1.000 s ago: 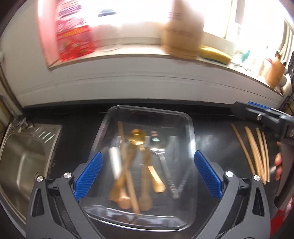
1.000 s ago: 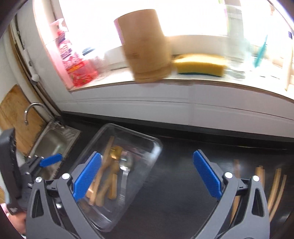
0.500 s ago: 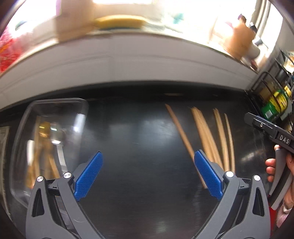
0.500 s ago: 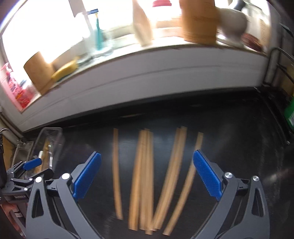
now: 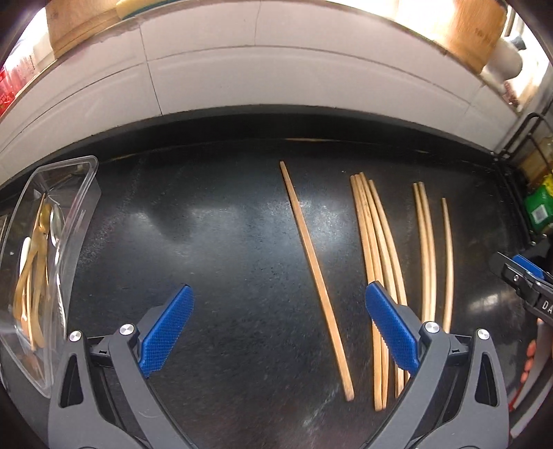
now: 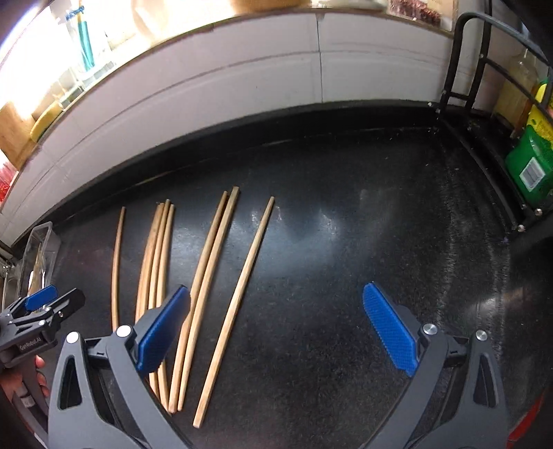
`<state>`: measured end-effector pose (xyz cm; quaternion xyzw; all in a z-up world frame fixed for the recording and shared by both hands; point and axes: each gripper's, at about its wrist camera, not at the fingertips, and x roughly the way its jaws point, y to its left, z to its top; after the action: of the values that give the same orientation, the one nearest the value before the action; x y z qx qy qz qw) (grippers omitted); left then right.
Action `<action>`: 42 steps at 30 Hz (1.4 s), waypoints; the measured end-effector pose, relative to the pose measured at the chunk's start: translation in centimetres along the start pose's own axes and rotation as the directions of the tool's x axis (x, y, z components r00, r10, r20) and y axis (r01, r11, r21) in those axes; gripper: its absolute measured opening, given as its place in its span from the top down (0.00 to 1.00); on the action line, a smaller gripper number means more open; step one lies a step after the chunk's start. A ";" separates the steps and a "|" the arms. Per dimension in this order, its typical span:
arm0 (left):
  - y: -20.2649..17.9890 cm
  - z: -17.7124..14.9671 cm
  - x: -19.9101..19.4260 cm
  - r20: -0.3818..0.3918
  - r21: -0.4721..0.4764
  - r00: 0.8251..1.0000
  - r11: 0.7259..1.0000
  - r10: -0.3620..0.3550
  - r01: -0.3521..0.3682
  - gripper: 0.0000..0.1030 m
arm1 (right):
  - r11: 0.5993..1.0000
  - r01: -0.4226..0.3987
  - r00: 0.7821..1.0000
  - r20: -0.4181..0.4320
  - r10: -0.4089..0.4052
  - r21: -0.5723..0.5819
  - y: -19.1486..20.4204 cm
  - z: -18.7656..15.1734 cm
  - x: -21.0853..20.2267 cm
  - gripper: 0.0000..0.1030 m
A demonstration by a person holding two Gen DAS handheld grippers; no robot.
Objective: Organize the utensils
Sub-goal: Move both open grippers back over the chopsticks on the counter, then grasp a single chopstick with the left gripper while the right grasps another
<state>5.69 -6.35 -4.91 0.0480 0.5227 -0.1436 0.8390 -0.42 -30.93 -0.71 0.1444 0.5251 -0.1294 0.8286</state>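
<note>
Several wooden chopsticks (image 5: 373, 241) lie side by side on the black counter; they also show in the right wrist view (image 6: 207, 276). One single chopstick (image 5: 316, 276) lies apart to their left. A clear plastic box (image 5: 45, 262) with gold and wooden utensils stands at the far left. My left gripper (image 5: 280, 331) is open and empty above the single chopstick's near end. My right gripper (image 6: 276, 328) is open and empty, just right of the chopsticks. Each gripper shows at the edge of the other's view.
A white tiled wall (image 5: 276, 76) runs behind the counter, with a window ledge above holding a wooden container (image 5: 477, 31). A black wire rack (image 6: 490, 103) with a green packet (image 6: 528, 165) stands at the right end of the counter.
Both grippers have swung right, from over the clear box to over the chopsticks. The box now sits at the far left edge. Both stay open.
</note>
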 end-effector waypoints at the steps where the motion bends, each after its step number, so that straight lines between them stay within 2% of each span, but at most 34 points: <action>1: -0.4 0.0 0.5 -0.003 -0.001 1.000 1.000 0.017 -0.017 0.06 | 1.000 0.000 1.000 -0.005 0.000 0.004 0.0 0.1 0.6 0.06; 4: -1.1 0.3 1.3 -0.002 0.002 0.998 0.998 0.057 -0.057 0.06 | 1.000 -0.009 1.000 -0.018 0.009 0.002 0.2 0.4 1.7 0.06; 12: -1.2 0.9 3.6 -0.026 0.021 0.990 0.990 0.141 -0.140 0.06 | 0.999 0.045 0.998 -0.038 -0.046 -0.007 0.2 1.3 4.4 0.06; 22: -2.2 1.7 6.1 -0.049 0.068 0.982 0.982 0.180 -0.177 0.06 | 0.998 0.056 0.996 -0.069 -0.058 -0.030 0.8 1.8 7.4 0.05; 26: -2.2 1.9 6.5 -0.033 0.066 0.982 0.981 0.184 -0.182 0.06 | 0.995 0.087 0.994 -0.066 -0.090 -0.050 1.6 1.9 7.9 0.06; 28: -2.2 2.0 6.4 -0.022 0.071 0.977 0.975 0.212 -0.210 0.06 | 0.990 0.128 0.989 -0.072 -0.132 -0.058 2.1 1.7 8.3 0.06; 32: -1.7 2.1 6.6 -0.025 0.033 0.980 0.980 0.199 -0.198 0.06 | 0.991 0.115 0.991 -0.062 -0.119 -0.074 2.8 1.7 8.7 0.05; 38: -0.3 2.1 7.0 -0.050 -0.049 0.991 0.990 0.127 -0.130 0.06 | 0.990 0.121 0.991 -0.048 -0.125 -0.067 3.5 1.2 8.5 0.05; 42: 0.0 2.2 7.1 -0.044 -0.056 0.991 0.990 0.126 -0.128 0.06 | 0.990 0.125 0.991 -0.042 -0.128 -0.060 3.9 0.6 7.8 0.05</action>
<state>10.49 -8.19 -10.25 0.0595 0.5392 -0.0736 0.8369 4.74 -28.01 -7.17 0.0900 0.5557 -0.1633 0.8102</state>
